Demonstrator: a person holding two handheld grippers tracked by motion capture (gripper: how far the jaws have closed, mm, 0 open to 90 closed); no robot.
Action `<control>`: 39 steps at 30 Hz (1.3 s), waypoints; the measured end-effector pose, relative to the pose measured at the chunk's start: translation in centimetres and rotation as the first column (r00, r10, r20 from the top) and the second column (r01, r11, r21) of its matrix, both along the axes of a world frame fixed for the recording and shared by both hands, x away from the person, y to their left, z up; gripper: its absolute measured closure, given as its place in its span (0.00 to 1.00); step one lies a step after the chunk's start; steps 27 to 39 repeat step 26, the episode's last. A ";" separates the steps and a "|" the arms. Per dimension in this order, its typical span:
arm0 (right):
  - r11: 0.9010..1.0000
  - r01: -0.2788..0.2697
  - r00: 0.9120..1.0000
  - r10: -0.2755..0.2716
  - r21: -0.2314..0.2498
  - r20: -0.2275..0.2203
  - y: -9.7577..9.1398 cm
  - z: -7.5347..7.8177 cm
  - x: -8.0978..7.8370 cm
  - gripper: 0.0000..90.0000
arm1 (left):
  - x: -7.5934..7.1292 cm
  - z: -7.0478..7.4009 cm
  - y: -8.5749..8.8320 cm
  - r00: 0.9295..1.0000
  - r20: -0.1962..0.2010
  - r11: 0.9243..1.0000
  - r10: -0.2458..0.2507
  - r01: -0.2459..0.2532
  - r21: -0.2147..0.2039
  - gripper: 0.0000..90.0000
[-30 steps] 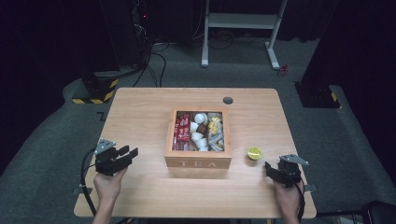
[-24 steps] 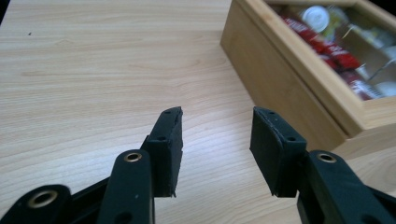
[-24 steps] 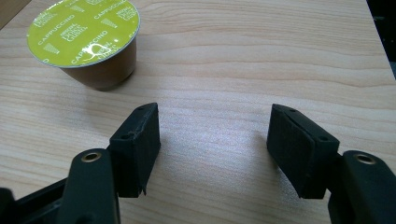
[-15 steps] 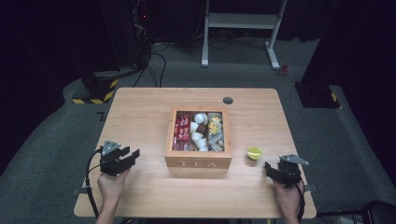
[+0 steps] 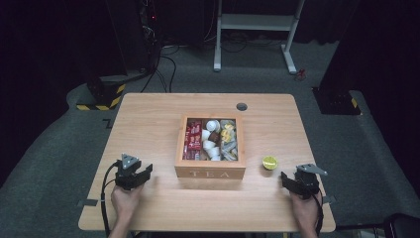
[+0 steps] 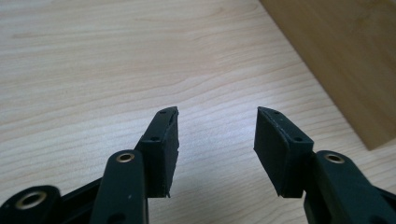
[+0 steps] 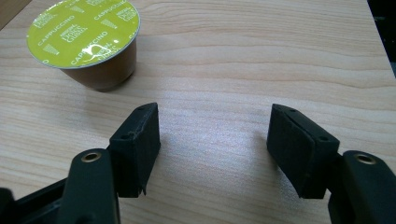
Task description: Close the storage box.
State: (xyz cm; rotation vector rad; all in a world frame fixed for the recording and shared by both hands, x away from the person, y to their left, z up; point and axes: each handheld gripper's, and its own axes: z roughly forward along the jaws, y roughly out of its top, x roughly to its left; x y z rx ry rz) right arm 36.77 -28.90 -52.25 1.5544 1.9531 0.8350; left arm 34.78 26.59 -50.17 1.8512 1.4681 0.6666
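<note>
Both pairs of jaws stand apart over bare wood: the left gripper (image 6: 215, 140) near the box (image 5: 210, 173) corner, the right gripper (image 7: 212, 140) near the capsule (image 7: 86, 42). Each hand (image 5: 126, 201) rests low at the table (image 5: 148, 114) front edge, forearms cut off below. The box's small contents are hard to make out.

Lime-green lidded brown capsule (image 7: 84, 44), light wood-grain table (image 5: 148, 119), black tools

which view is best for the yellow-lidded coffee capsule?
Right gripper view: the capsule sits close up, upright on the table, lid print readable, ahead and left of the open jaws. In the high view it is a small yellow dot right of the tea box.
</note>
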 end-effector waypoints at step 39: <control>1.000 0.000 1.000 0.000 0.000 0.000 0.0 0.0 0.0 0.38 | 0.8 -2.6 0.1 0.998 -0.016 0.998 0.061 -0.061 0.025 0.38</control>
